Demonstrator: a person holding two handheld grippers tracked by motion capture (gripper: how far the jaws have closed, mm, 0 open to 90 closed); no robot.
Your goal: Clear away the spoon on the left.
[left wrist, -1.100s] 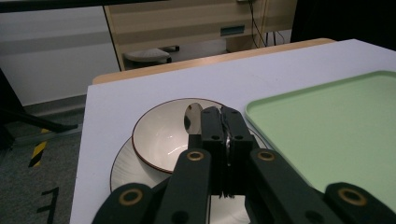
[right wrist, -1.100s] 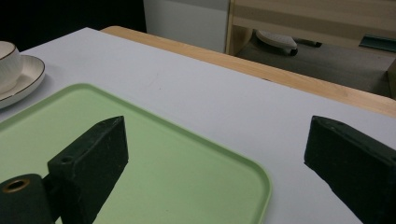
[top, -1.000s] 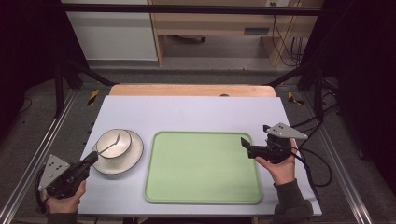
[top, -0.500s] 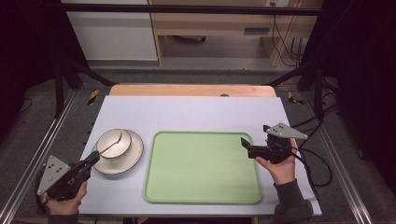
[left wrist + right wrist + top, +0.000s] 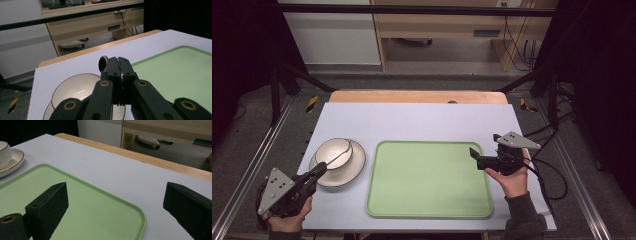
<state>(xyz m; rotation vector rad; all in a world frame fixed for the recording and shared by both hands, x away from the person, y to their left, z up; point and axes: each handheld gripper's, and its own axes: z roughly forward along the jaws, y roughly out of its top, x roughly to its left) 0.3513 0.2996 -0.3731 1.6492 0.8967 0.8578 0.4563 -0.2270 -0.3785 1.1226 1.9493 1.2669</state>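
Here a shiny metal spoon point(image 5: 103, 63) is being pinched by its handle between the pressed-together jaws of the left gripper point(image 5: 318, 171), and its round end is being held over the white bowl point(image 5: 333, 152). The bowl is being carried by a white plate point(image 5: 356, 165) with a dark rim, just beside the green tray point(image 5: 427, 180). The right gripper point(image 5: 473, 153) is being held spread wide over the tray's right edge.

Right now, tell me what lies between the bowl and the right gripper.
In the high view, the green tray lies between the bowl and right gripper, nothing on it.
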